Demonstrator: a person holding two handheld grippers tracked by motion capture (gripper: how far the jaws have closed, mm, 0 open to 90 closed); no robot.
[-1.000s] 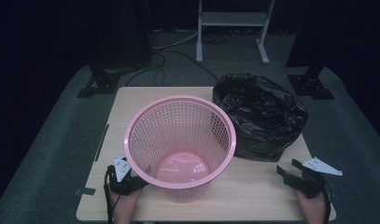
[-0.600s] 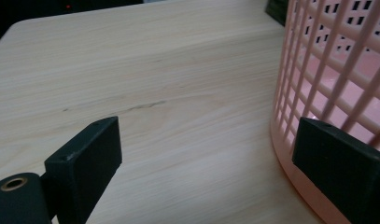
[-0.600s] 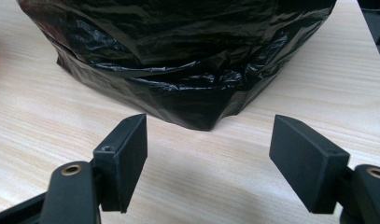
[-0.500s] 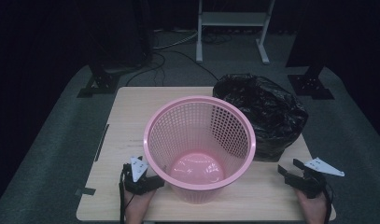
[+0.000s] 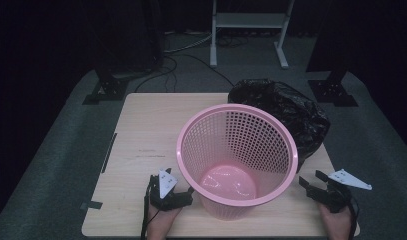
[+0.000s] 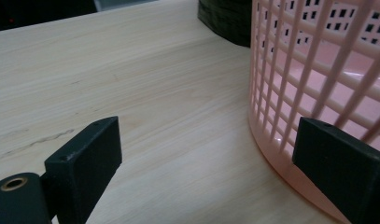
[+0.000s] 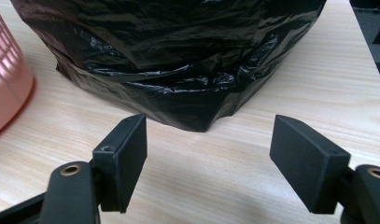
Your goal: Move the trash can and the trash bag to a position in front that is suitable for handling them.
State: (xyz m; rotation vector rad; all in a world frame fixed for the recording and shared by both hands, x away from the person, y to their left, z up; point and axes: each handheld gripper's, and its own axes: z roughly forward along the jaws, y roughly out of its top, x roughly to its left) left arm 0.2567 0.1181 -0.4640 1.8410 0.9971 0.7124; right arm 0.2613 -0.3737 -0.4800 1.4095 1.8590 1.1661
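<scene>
High view first: a pink plastic lattice wastebasket [image 5: 237, 160] stands upright on the pale wooden desk [image 5: 141, 145], toward its near right part, with a crumpled black plastic bin bag [image 5: 286, 112] just behind it and to its right, seemingly touching its rim. The left tongs [image 5: 177, 192] sit at the basket's near-left foot, one jaw against or just beside the lower wall; the right tongs [image 5: 313, 186] rest apart from the basket near the desk's right front corner, aimed toward the bag.

Judging by this layout, the step in hand is positioning the basket with the left tongs, ahead of dressing it with the bag. The next move likely calls for the right tongs to advance and pinch the bag's edge, while the left steadies the light basket so it does not slide or tip.

Left gripper view adds what the high view cannot: the left tongs [image 6: 211, 163] stand wide, gripping nothing, with the right-hand jaw in front of the basket's lower wall [image 6: 290, 93]; actual contact I cannot tell. Bare desk lies between the jaws.

Right gripper view shows the right tongs [image 7: 208, 154] also spread wide and empty, the bag's creased lower fold [image 7: 178, 60] just ahead of them, and a sliver of the pink basket [image 7: 8, 70] at the left edge.
</scene>
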